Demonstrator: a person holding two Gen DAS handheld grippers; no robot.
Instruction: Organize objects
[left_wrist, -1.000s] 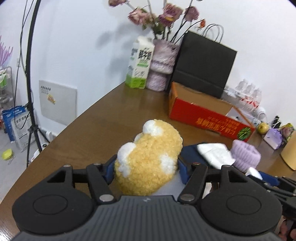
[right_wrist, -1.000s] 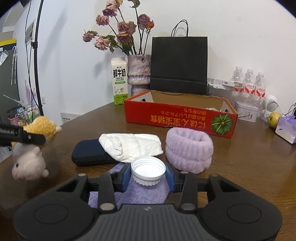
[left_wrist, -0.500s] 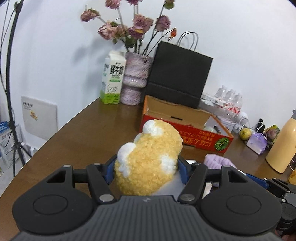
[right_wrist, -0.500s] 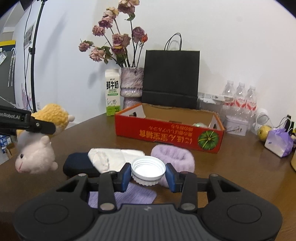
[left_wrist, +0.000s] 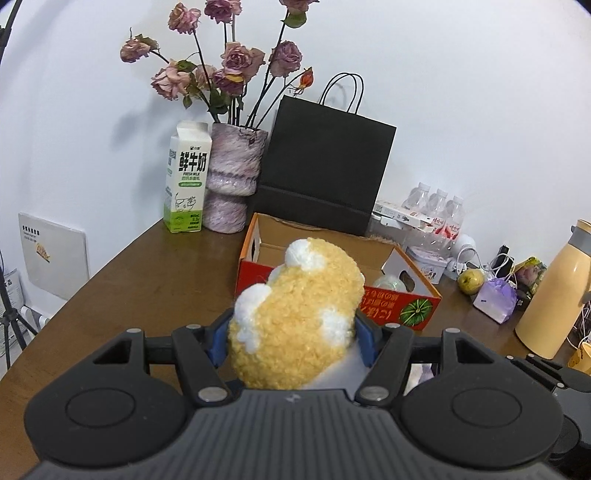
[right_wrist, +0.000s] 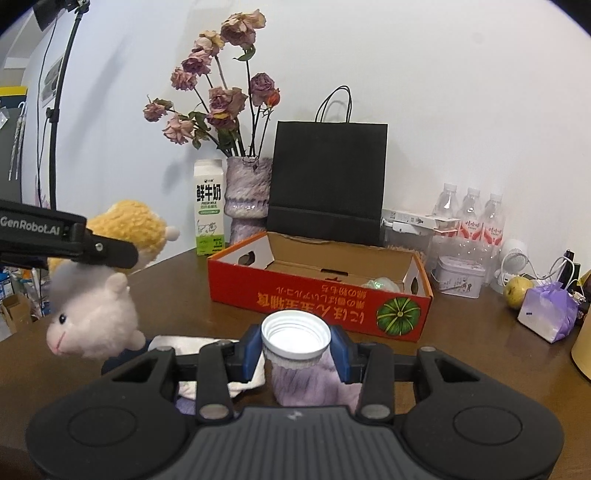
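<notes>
Carrying two items above the brown table (right_wrist: 480, 354) toward the open red cardboard box (right_wrist: 317, 291): the left gripper (left_wrist: 291, 332) is clamped on the plush sheep (left_wrist: 295, 314) (yellow fleece, white head), and the right gripper (right_wrist: 295, 350) is clamped on a white jar lid (right_wrist: 295, 334). The step in hand appears to be transport. The next move calls for bringing each item over the box's open top, low enough to clear its front wall, before the jaws part.

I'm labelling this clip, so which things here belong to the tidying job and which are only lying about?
In the job: plush sheep in the left gripper; white lid in the right gripper; red cardboard box.

Lying about: milk carton, flower vase, black paper bag, water bottles, yellow thermos.
</notes>
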